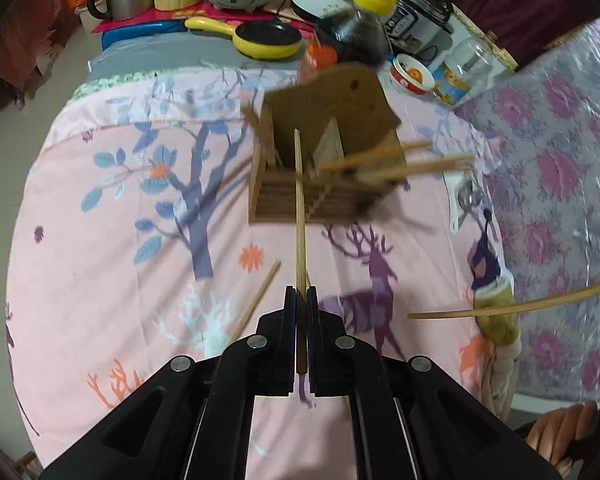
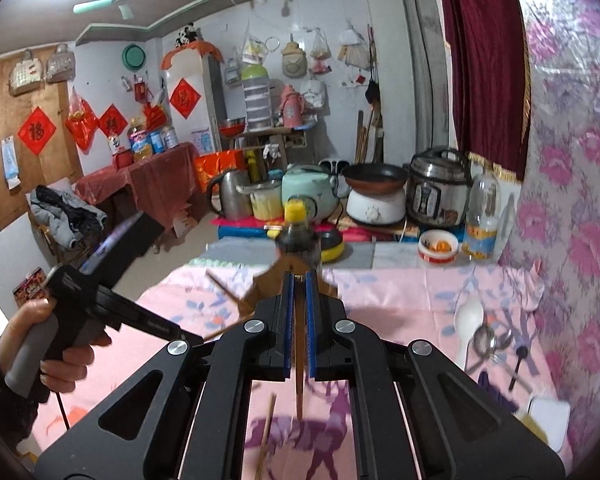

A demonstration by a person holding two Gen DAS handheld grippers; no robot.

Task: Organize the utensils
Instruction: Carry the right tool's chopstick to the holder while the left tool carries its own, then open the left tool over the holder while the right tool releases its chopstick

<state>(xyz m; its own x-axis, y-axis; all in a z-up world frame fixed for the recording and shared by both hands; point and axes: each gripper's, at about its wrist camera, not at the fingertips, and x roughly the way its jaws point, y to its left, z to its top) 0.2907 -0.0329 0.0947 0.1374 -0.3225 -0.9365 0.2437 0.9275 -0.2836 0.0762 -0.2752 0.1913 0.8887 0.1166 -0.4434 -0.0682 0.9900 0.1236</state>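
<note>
My left jaws were clamped narrow on one chopstick, gripped near its lower end, its tip reaching toward the wooden holder; my right jaws were pinched on another chopstick, which hung down below them, with the holder just beyond.

These sticks looked thin, stiff and light; I judged them smooth enough to swivel in a pinch; a hold nearer the middle seemed steadier than one at the very end.

The holder stood on the pink printed cloth covering the counter; it was split by a divider; several chopsticks already leaned out of it toward its right side, a few more stood at its left wall; which compartment held which I could not tell, the view being smeared.

Near the holder, toward me, a loose chopstick lay on the cloth; right of the holder lay a white spoon and metal spoons; behind the holder stood a dark bottle with a yellow cap.
</note>
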